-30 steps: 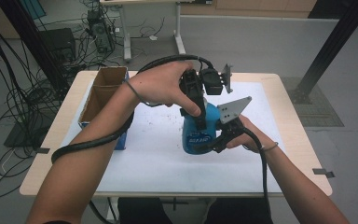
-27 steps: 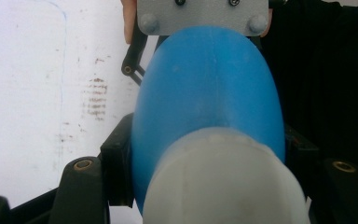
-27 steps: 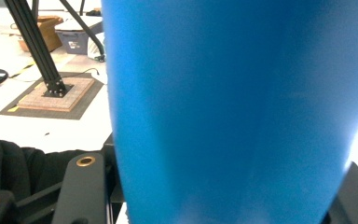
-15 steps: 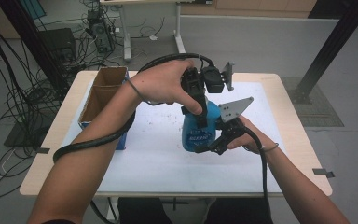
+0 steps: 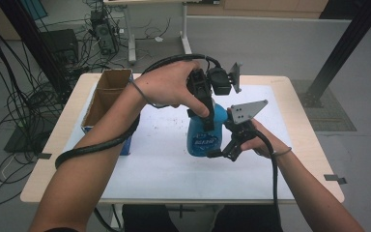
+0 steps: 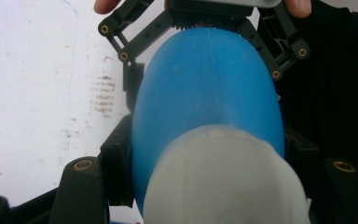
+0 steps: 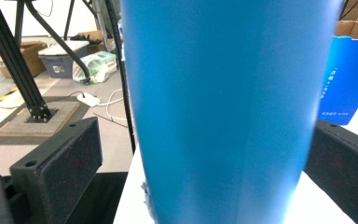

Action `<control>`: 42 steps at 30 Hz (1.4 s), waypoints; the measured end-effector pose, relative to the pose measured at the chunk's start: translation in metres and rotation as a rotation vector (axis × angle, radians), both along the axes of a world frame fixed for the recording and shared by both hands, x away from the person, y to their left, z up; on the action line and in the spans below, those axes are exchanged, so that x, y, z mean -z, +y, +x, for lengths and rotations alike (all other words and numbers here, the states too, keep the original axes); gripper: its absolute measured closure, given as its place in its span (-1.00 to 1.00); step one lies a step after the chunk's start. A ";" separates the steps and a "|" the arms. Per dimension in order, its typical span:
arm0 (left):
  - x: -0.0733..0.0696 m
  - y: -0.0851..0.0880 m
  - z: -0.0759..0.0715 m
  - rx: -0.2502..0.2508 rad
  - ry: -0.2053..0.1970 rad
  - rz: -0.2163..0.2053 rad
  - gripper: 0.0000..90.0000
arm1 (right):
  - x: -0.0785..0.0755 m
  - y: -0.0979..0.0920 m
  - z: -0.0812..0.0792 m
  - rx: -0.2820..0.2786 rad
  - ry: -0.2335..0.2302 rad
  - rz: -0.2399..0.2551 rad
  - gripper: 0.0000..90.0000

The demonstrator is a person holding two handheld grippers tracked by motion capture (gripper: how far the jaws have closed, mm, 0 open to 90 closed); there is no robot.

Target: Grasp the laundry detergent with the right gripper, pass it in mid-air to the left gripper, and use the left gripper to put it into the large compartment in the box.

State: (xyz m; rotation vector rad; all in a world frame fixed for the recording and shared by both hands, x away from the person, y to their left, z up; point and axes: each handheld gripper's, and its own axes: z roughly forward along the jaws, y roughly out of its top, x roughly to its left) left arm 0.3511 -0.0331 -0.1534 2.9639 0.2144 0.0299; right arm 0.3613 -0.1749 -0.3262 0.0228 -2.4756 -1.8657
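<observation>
White lettering across the lower body of the upright blue plastic bottle (image 5: 204,135) near the table's middle, seen from the high view: too blurred to read. Small white characters in short lines on the side of the blue cardboard box (image 7: 342,88), at the right in the right gripper view: too small to make out. No other text, number or sign readable anywhere.

Table (image 5: 297,179) bears white sheet (image 5: 154,164); blue bottle (image 5: 204,137); cardboard box (image 5: 107,94).
</observation>
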 end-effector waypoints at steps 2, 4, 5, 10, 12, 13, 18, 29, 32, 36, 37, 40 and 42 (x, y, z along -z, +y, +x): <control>0.000 0.000 0.000 -0.003 0.000 -0.004 -0.16 | -0.001 0.000 0.000 0.002 -0.003 -0.005 -0.99; -0.001 0.000 0.000 0.000 0.000 -0.006 -0.16 | -0.002 0.000 -0.001 0.001 -0.010 -0.022 -0.98; -0.001 0.001 0.001 -0.003 0.001 -0.010 -0.16 | -0.003 -0.001 -0.001 0.008 -0.012 -0.034 -0.99; -0.001 0.003 0.002 -0.011 0.001 -0.011 -0.16 | -0.006 -0.003 0.001 0.019 0.022 -0.117 -0.98; -0.001 0.004 0.002 -0.015 -0.002 -0.010 -0.16 | -0.007 -0.004 0.001 0.022 0.035 -0.159 -0.97; -0.001 0.004 0.003 -0.019 -0.002 -0.010 -0.16 | -0.008 -0.004 0.002 0.023 0.036 -0.172 -0.96; 0.000 0.006 0.005 -0.030 0.000 -0.013 -0.16 | -0.010 -0.006 0.003 0.042 0.065 -0.280 -0.94; 0.000 0.013 0.008 -0.062 0.000 -0.014 -0.16 | -0.006 -0.013 0.010 0.106 0.143 -0.544 -0.92; -0.001 0.015 0.008 -0.066 -0.004 -0.013 -0.16 | -0.003 -0.017 0.011 0.126 0.154 -0.614 -0.92; -0.002 0.017 0.009 -0.078 -0.004 -0.020 -0.16 | 0.002 -0.022 0.014 0.144 0.174 -0.682 -0.91; -0.002 0.018 0.009 -0.087 -0.004 -0.024 -0.16 | 0.003 -0.023 0.014 0.157 0.189 -0.704 -0.91; -0.001 0.020 0.009 -0.093 -0.005 -0.021 -0.16 | 0.007 -0.026 0.016 0.183 0.209 -0.775 -0.91; -0.001 0.021 0.009 -0.098 -0.006 -0.020 -0.16 | 0.010 -0.029 0.017 0.193 0.223 -0.812 -0.90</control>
